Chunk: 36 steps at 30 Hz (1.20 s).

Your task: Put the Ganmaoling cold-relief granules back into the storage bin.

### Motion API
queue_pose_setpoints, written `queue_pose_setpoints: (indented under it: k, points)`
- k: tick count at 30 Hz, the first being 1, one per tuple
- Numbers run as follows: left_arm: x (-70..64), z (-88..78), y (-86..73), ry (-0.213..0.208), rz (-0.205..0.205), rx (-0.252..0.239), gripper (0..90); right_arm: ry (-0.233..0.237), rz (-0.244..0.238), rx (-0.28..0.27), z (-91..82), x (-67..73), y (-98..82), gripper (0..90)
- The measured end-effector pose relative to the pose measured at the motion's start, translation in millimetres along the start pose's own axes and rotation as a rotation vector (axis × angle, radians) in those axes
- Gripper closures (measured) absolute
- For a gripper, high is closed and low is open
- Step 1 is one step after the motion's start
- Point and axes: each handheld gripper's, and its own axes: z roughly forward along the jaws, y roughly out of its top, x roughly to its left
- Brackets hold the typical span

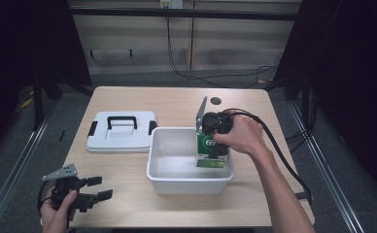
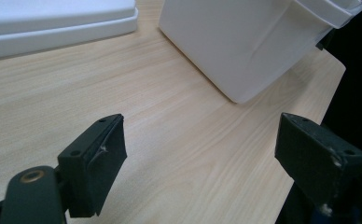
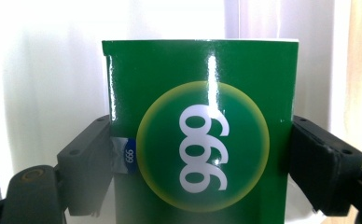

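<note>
A green box (image 1: pixel 210 150) with a white "999" in a yellow-ringed circle stands inside the white bin (image 1: pixel 160 170), against its right end. My right gripper (image 1: pixel 214 154) reaches down into the bin, shut on the green box (image 3: pixel 200 140), one jaw pressed on each side of it. My left gripper (image 1: pixel 99 188) rests at the table's front left corner, open with nothing between its fingers (image 2: pixel 95 161). The left gripper (image 2: pixel 200 161) points along the bare tabletop toward the white bin (image 2: pixel 244 42).
A white lid (image 1: pixel 122 131) with a black handle and black latches lies flat left of the bin; its edge, the lid (image 2: pixel 58 23), shows in the left gripper view. The wooden table (image 1: pixel 128 194) ends close on the left gripper's side. Cables trail off the right.
</note>
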Motion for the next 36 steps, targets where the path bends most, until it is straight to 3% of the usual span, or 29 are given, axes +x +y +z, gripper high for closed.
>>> queue_pose_setpoints:
  k: [6, 8, 21, 29, 36]
  points:
    - [-1.2, -0.5, -0.2, -0.001, 0.005, -0.001, 16.4, -0.005, 0.002, 0.006, 5.9, -0.4, -0.4, 15.9]
    - [-1.0, -0.5, -0.2, -0.001, 0.005, -0.001, 16.5, -0.009, -0.01, 0.029, 12.0, -0.3, 0.9, 15.9]
    - [-1.0, -0.4, -0.1, -0.002, 0.003, -0.002, 16.5, 0.015, -0.012, 0.076, 35.3, -2.1, 0.5, 15.9]
    - [-1.1, -0.4, 0.0, -0.001, 0.003, -0.003, 16.5, 0.021, -0.051, 0.105, 45.6, -2.1, 3.2, 15.7]
    - [-1.0, -0.2, 0.1, -0.005, 0.006, 0.001, 16.5, 0.038, -0.021, 0.127, 54.1, -1.6, 1.7, 15.6]
